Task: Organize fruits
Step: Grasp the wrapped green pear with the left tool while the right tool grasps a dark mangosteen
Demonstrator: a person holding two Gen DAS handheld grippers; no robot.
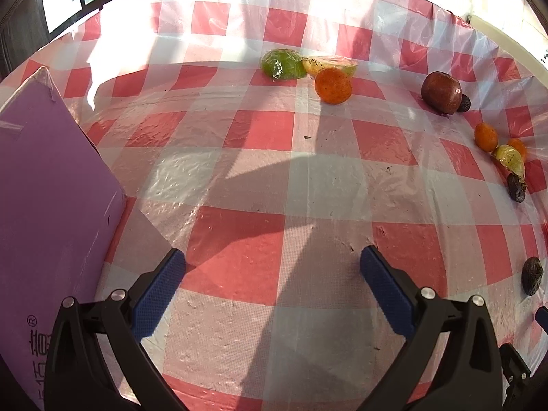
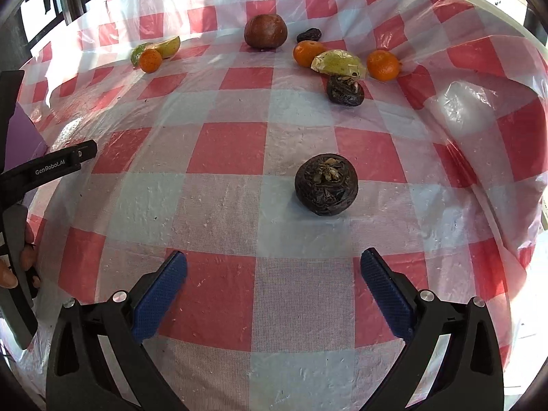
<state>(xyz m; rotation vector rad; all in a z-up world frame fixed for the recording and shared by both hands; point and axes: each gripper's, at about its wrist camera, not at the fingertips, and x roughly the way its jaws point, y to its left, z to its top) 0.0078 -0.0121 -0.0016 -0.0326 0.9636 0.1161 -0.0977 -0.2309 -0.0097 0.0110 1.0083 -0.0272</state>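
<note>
both claws gape wide and carry nothing: the left claw [image 1: 272, 263] hovers over the checkered bench [image 1: 239, 130], the right claw [image 2: 273, 265] just short of a dark wrinkled fruit [image 2: 326, 188]; tangerines [image 2: 383, 65] lie well beyond.

You can see a red and white checked cloth [image 2: 226, 144] with clear plastic over it. A purple box [image 1: 51, 205] stands at your left side.

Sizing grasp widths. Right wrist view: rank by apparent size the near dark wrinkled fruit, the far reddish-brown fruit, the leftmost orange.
1. Near dark wrinkled fruit, though nearness to the camera inflates it.
2. Far reddish-brown fruit, possibly truly larger.
3. Leftmost orange, clearly smallest.
</note>
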